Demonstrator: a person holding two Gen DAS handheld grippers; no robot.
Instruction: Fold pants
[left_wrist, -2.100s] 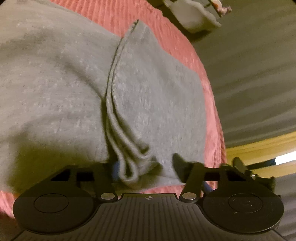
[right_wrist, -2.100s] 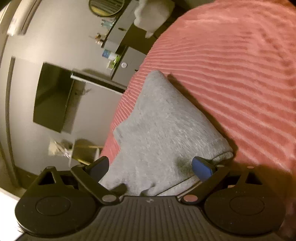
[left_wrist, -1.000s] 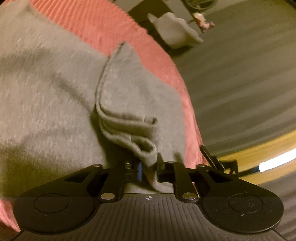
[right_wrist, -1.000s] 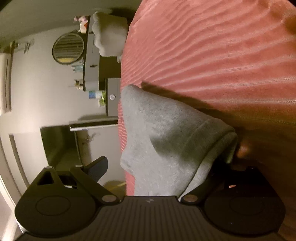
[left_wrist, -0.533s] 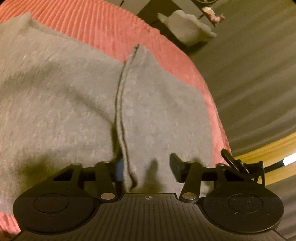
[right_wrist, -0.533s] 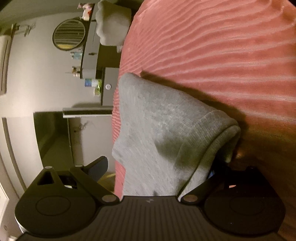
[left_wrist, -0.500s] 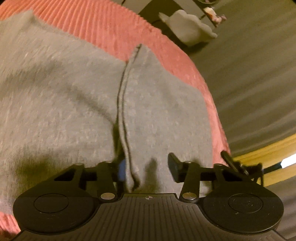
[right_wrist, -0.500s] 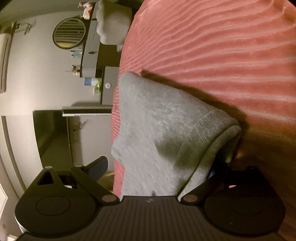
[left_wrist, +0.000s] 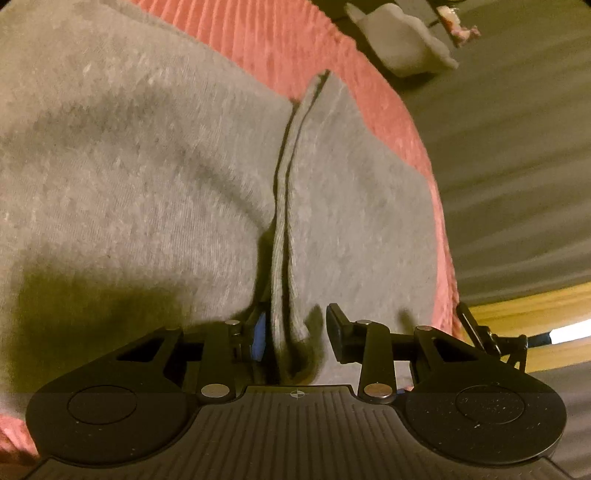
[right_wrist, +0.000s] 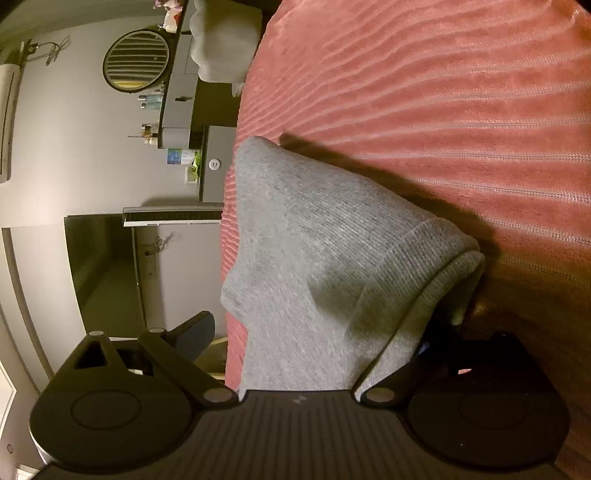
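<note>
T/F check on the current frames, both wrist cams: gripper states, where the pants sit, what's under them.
1. The left gripper has its jaws open around a layered edge of the grey pants. True.
2. The pants lie on a blue sheet. False: they lie on a ribbed pink bedspread.
3. The right gripper has its jaws shut tight. False: the jaws stand wide apart, with the pants' ribbed cuff draped over the right-hand finger.
4. A round mirror shows in the right wrist view. True.
5. The pants hang in the air, clear of the bed. False: most of the fabric rests on the bedspread.
</note>
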